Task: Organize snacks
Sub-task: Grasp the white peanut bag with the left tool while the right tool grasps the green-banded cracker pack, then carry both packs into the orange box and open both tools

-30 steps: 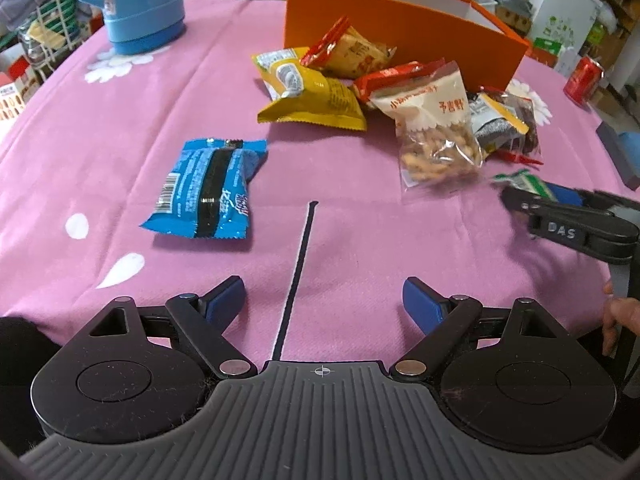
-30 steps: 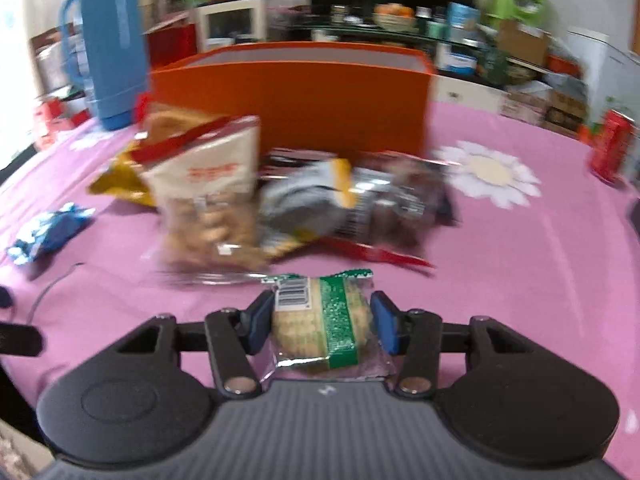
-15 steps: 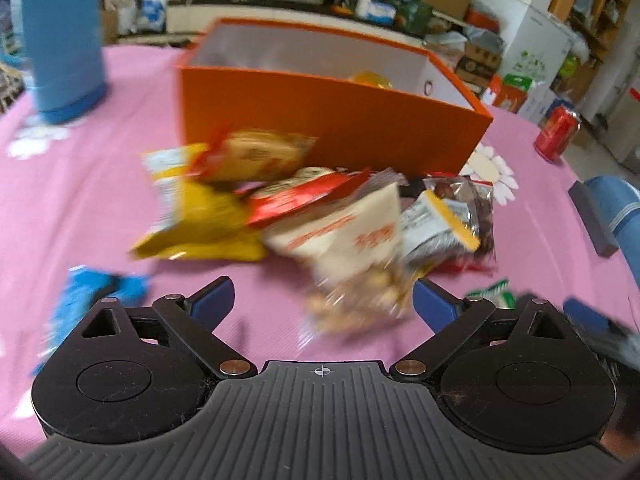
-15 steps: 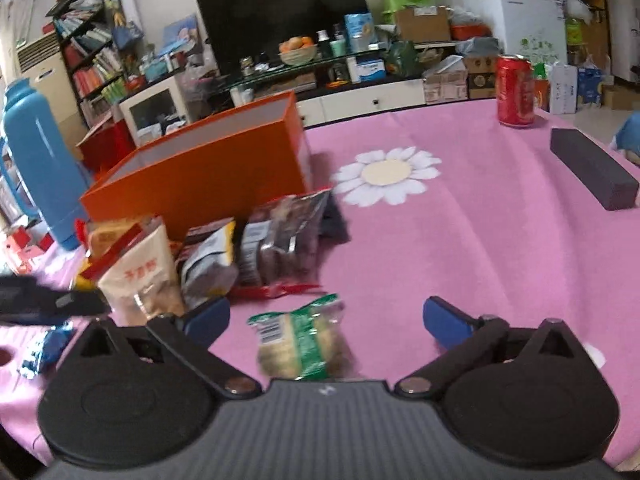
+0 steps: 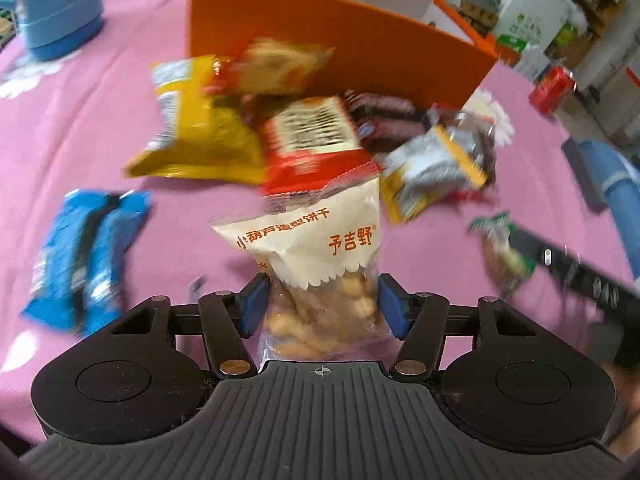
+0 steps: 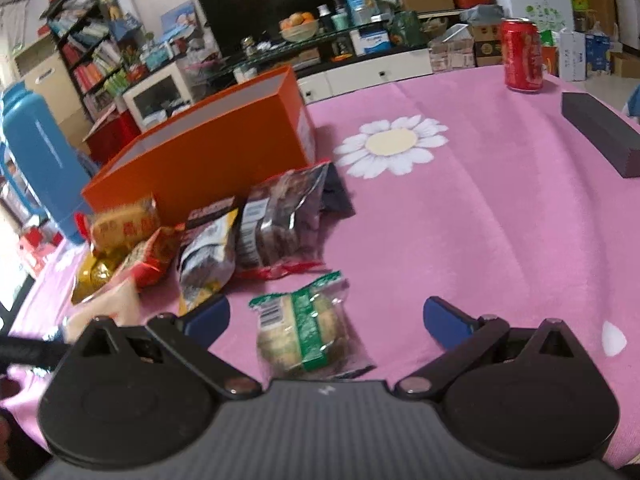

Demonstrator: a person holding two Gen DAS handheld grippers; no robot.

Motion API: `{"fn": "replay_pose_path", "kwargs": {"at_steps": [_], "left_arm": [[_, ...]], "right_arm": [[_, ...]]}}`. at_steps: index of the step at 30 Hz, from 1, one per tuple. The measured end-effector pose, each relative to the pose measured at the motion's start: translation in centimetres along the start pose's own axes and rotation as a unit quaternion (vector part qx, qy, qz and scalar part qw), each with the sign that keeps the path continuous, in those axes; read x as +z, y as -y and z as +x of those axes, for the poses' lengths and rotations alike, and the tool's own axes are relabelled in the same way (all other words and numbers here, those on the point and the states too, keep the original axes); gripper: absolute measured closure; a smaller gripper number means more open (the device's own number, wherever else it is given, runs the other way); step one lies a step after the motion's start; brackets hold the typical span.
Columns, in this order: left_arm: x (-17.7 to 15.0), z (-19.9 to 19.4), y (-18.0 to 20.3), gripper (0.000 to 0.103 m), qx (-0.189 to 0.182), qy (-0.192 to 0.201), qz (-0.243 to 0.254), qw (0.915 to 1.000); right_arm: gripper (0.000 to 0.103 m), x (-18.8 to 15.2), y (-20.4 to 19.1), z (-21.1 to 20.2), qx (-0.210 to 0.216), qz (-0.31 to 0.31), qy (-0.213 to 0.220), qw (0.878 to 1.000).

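- The biscuit bag (image 5: 316, 276), clear with a cream and red top, sits between the left gripper (image 5: 319, 304) pads, which are closing in on its lower end. Long axis runs straight away from the camera, red end toward the orange box (image 5: 340, 40).
- Pads look right against the plastic, so it's pinched.
- Green-wrapped cake (image 6: 306, 330) lies loose on the pink tablecloth (image 6: 480, 240) between the right gripper (image 6: 326, 318) fingers, spread fully wide, touching nothing.
- Rest of the snack pile (image 6: 248, 232) sits just in front of the box.
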State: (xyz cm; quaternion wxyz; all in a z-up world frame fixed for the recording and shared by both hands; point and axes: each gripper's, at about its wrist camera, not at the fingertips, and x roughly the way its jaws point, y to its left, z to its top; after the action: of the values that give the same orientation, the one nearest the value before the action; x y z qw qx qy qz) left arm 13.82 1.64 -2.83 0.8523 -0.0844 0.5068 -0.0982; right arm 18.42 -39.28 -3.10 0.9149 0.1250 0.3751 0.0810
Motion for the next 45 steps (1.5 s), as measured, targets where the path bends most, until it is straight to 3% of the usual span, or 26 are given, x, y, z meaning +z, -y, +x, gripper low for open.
{"fn": "replay_pose_path", "kwargs": {"at_steps": [2,4,6,10,15,17,20,21,22,23,24,28,37,41,45], "left_arm": [[-1.0,-1.2,-0.7,0.058,0.024,0.002,0.011,0.9996],[-1.4,-2.3,-1.1,0.036,0.049,0.013,0.013,0.9986],[-2.1,-3.4,-1.4,0.023,0.050,0.035,0.010,0.9981],[-1.9,-2.6,-0.6,0.020,0.049,0.038,0.018,0.9979],[-1.8,0.3,0.8,0.028,0.062,0.027,0.031,0.9972],[-2.2,1.0,1.2,0.033,0.071,0.027,0.046,0.9960],[-3.1,1.0,1.8,0.051,0.094,0.051,0.083,0.9907],[-3.1,0.9,1.7,0.058,0.086,0.054,0.084,0.9913],[-3.1,0.7,1.5,0.063,0.083,0.055,0.081,0.9916],[-3.0,0.6,1.3,0.066,0.082,0.055,0.079,0.9919],[-2.9,0.5,1.1,0.070,0.079,0.056,0.074,0.9925],[-2.8,-0.9,0.0,0.080,0.066,0.056,0.048,0.9951],[-1.5,-5.7,-1.3,0.080,0.035,0.089,0.012,0.9953],[1.5,-7.1,-1.1,0.080,0.023,0.116,0.015,0.9929],[6.5,-7.4,-0.7,0.080,0.024,0.146,0.022,0.9887]], "right_arm": [[0.001,-0.1,-0.7,0.6,-0.008,-0.020,-0.017,1.000],[0.001,-0.6,-1.6,1.0,-0.027,-0.045,-0.028,0.998],[0.001,-0.9,-2.4,1.1,-0.033,-0.065,-0.033,0.997],[0.001,-1.6,-3.2,1.1,-0.030,-0.084,-0.025,0.996],[0.001,-2.1,-4.2,1.5,-0.048,-0.148,-0.035,0.987],[0.001,-2.0,-4.0,1.5,-0.042,-0.145,-0.034,0.988],[0.003,-1.8,-3.3,1.3,-0.029,-0.124,-0.027,0.992],[0.008,-1.8,-3.3,1.3,-0.037,-0.126,-0.024,0.991],[0.025,-1.8,-3.5,1.2,-0.050,-0.139,-0.019,0.989],[0.050,-1.8,-3.6,1.0,-0.051,-0.148,-0.013,0.988],[0.052,-1.6,-3.7,0.8,-0.045,-0.147,-0.014,0.988],[0.052,-1.6,-3.8,0.4,-0.034,-0.138,-0.021,0.990],[0.052,0.1,-5.4,-3.7,0.042,-0.087,0.018,0.995],[0.052,2.4,-6.0,-4.5,0.059,-0.080,0.038,0.994],[0.052,7.1,-6.8,-3.3,0.070,-0.087,0.069,0.991]]}}
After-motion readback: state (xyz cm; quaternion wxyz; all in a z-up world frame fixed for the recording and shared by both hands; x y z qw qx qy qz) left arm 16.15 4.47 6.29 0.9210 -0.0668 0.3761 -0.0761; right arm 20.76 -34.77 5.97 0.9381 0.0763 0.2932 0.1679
